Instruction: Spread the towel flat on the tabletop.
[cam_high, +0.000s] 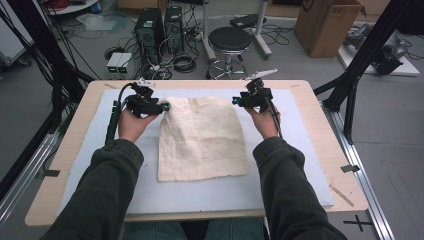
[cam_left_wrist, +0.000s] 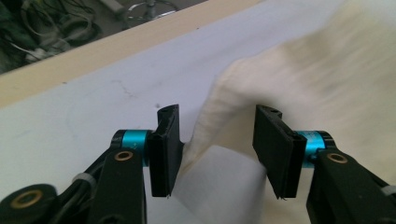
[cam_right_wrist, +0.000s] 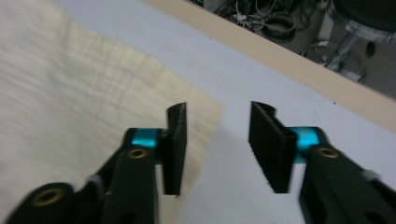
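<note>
No readable text anywhere; dark print on the cardboard box (cam_high: 327, 25) is too small and cut off to read.

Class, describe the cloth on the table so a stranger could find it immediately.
Start at the wooden table and its pale blue mat. The cloth lies mid-mat between the left gripper and right gripper. It is cream, roughly square, woven.

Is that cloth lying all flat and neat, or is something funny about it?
Mostly flat, but one thing stands out. The cream cloth has its far left corner humped up off the white mat, right between the open jaws of the left gripper. The cloth also lies a bit crooked on the mat.
</note>
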